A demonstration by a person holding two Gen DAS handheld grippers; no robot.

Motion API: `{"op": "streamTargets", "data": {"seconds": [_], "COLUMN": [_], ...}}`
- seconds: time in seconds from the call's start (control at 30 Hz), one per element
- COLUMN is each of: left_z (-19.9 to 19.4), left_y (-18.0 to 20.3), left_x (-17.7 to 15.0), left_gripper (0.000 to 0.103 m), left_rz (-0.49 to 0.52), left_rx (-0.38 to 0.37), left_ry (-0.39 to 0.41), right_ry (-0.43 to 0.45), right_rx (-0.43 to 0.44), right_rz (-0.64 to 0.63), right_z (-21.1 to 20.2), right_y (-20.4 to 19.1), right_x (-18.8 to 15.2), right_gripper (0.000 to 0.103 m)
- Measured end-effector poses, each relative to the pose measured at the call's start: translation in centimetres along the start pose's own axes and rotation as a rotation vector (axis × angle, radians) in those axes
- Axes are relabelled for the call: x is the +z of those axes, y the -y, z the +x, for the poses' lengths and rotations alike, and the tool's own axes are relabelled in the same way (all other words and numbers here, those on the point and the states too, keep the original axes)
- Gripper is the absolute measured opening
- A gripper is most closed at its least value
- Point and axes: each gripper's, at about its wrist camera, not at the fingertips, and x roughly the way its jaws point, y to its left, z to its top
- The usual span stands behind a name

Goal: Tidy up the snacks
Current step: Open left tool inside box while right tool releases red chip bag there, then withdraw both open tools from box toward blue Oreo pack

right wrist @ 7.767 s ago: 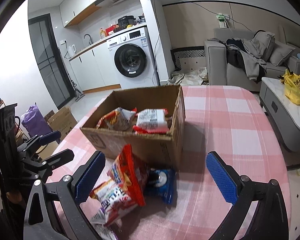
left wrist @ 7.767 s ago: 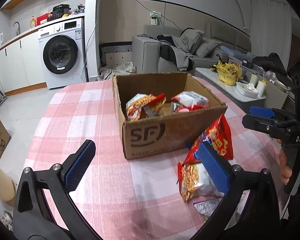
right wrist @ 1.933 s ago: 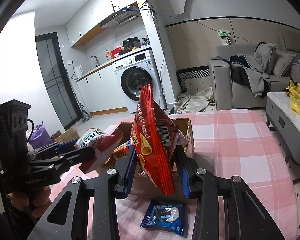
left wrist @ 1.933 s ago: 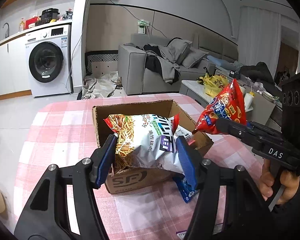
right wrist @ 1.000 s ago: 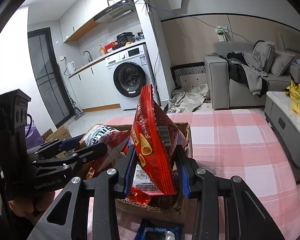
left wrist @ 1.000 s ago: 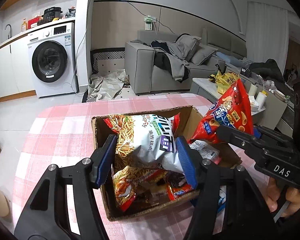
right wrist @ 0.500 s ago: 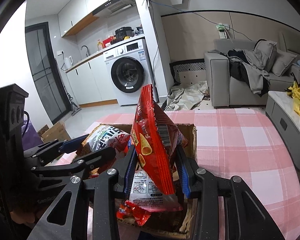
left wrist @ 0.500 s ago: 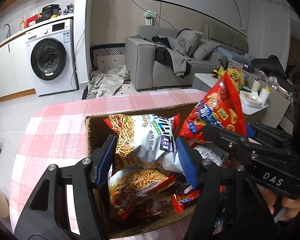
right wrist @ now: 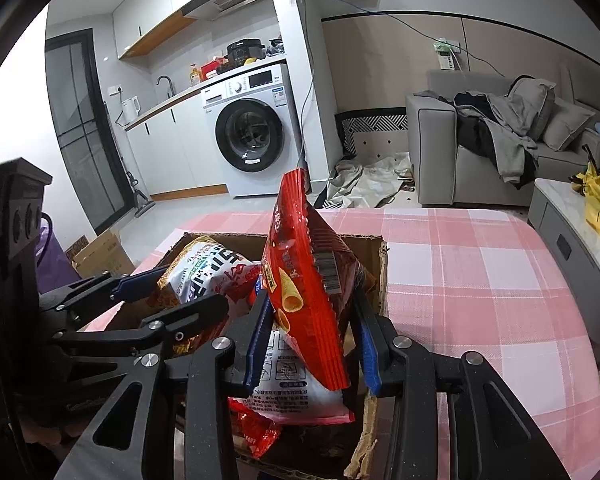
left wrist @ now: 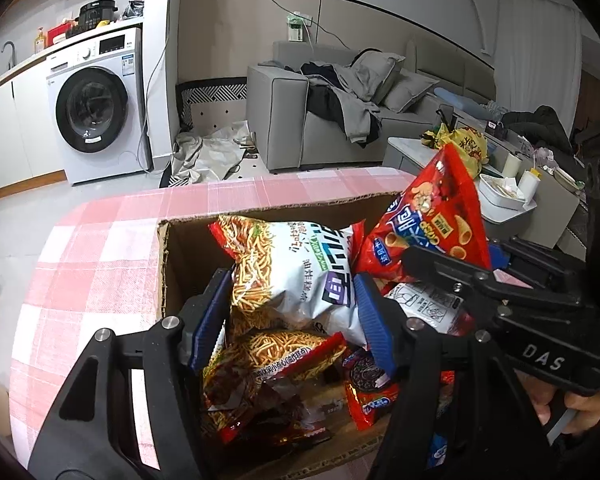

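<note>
My left gripper [left wrist: 290, 312] is shut on a white noodle-snack bag [left wrist: 296, 268] and holds it over the open cardboard box [left wrist: 172, 264]. My right gripper [right wrist: 312, 340] is shut on a red corn-snack bag [right wrist: 308, 292] and holds it upright over the same box [right wrist: 380, 264]. The red bag [left wrist: 428, 224] shows to the right in the left wrist view, the white bag [right wrist: 204, 272] to the left in the right wrist view. Several snack packs [left wrist: 268, 364] lie inside the box, among them a white pack [right wrist: 296, 388].
The box stands on a table with a pink checked cloth [right wrist: 480, 280]. A blue cookie pack [left wrist: 438, 450] lies just outside the box at the near right. A washing machine [right wrist: 252, 128], sofa [left wrist: 320, 120] and low table [right wrist: 568, 216] stand beyond.
Both grippers have moved forward and down over the box with their bags still held. The box interior now fills the lower view.
</note>
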Motion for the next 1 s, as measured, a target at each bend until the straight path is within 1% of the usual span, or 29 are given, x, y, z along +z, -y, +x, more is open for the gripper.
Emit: {"op": "streamTargets", "data": {"seconds": [0.07,0.13,0.2,0.23,0.27,0.3,0.33,0.4,0.47,0.5,0.6,0.7,0.9,1.0], "left_z": [0.0,-0.3,-0.7,-1.2,-1.5,-1.8,-2.4,-3.2,-4.4,-5.0,-6.9,-9.1,-12.6,-14.0], "left_y": [0.0,-0.1,-0.2,-0.4,-0.5,-0.8,-1.1,-1.4,-1.6,-1.8,-1.9,-1.7,-1.7,-1.6], "left_x": [-0.1,-0.1,-0.2,0.0,0.0,-0.1,-0.3,-0.5,-0.9,-1.1,-2.3,-3.5,-6.0,-7.2], "left_gripper": [0.061,0.061,0.068,0.074,0.077,0.083,0.084,0.085,0.086,0.087,0.102,0.102,0.102,0.102], "left_rz": [-0.001,-0.006,-0.014,-0.021,-0.030,-0.046,-0.058,-0.073,-0.084,-0.096,-0.115,-0.111,-0.096,-0.093], "left_rx": [-0.001,-0.002,0.007,0.011,0.014,0.013,0.006,-0.014,-0.012,-0.010,-0.005,-0.003,0.012,0.022], "left_ry": [-0.004,-0.004,0.000,0.003,0.004,0.004,0.003,0.001,0.008,0.014,0.025,0.051,0.050,0.048], "right_ry": [0.003,0.011,0.010,0.012,0.015,0.022,0.027,0.031,0.025,0.023,0.022,0.024,0.010,-0.010], "right_rx": [0.000,0.019,0.023,0.022,0.027,0.028,0.030,0.031,0.026,0.020,0.004,0.003,0.000,-0.007], "right_rz": [-0.008,-0.014,-0.028,-0.038,-0.052,-0.059,-0.066,-0.070,-0.074,-0.075,-0.071,-0.057,-0.047,-0.040], "right_z": [-0.3,-0.9,-1.4,-1.6,-2.1,-2.5,-3.0,-4.0,-4.9,-5.3,-6.6,-8.0,-10.4,-11.3], "right_y": [0.2,0.2,0.1,0.0,-0.1,-0.2,-0.3,-0.3,-0.3,-0.2,-0.2,0.1,0.1,0.5], "right_x": [0.1,-0.1,-0.2,-0.2,-0.4,-0.5,-0.6,-1.1,-1.4,-1.6,-2.3,-2.9,-4.6,-5.5], "right_gripper": [0.043,0.051,0.056,0.061,0.065,0.077,0.090,0.098,0.100,0.102,0.102,0.103,0.103,0.103]}}
